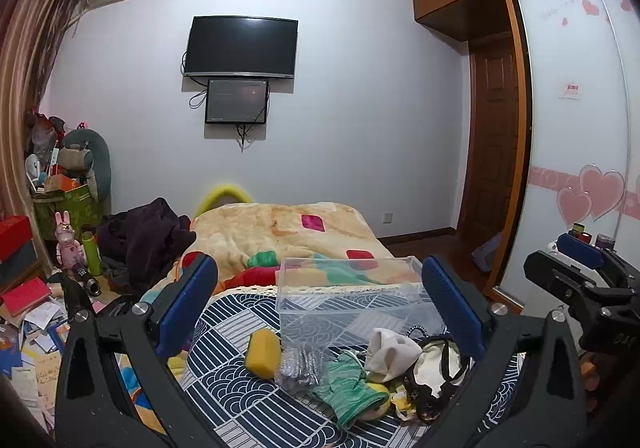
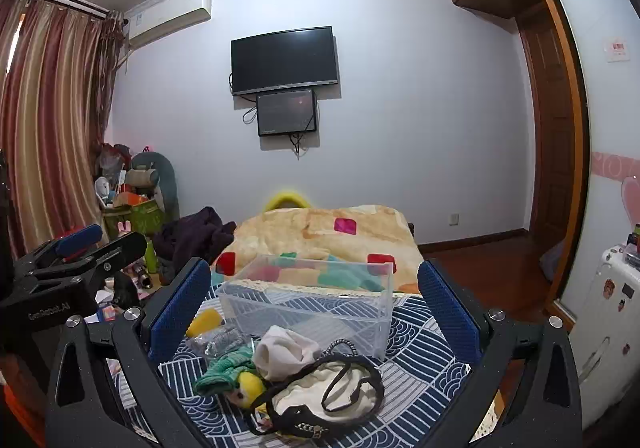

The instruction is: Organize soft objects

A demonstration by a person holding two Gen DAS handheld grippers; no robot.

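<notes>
Both the left gripper (image 1: 320, 304) and right gripper (image 2: 314, 308) are held spread wide, grasping nothing. Just before the clear plastic bin (image 2: 308, 298), the limp white cloth (image 2: 286, 350) can probably be pinched at its bunched top.

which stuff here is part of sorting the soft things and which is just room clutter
For the job:
- clear plastic bin
- yellow sponge block
- green knitted glove
- white crumpled cloth
- cream pouch with black strap

Just lying about:
- dark purple clothes heap
- pink rabbit figure
- wall-mounted black TV
</notes>
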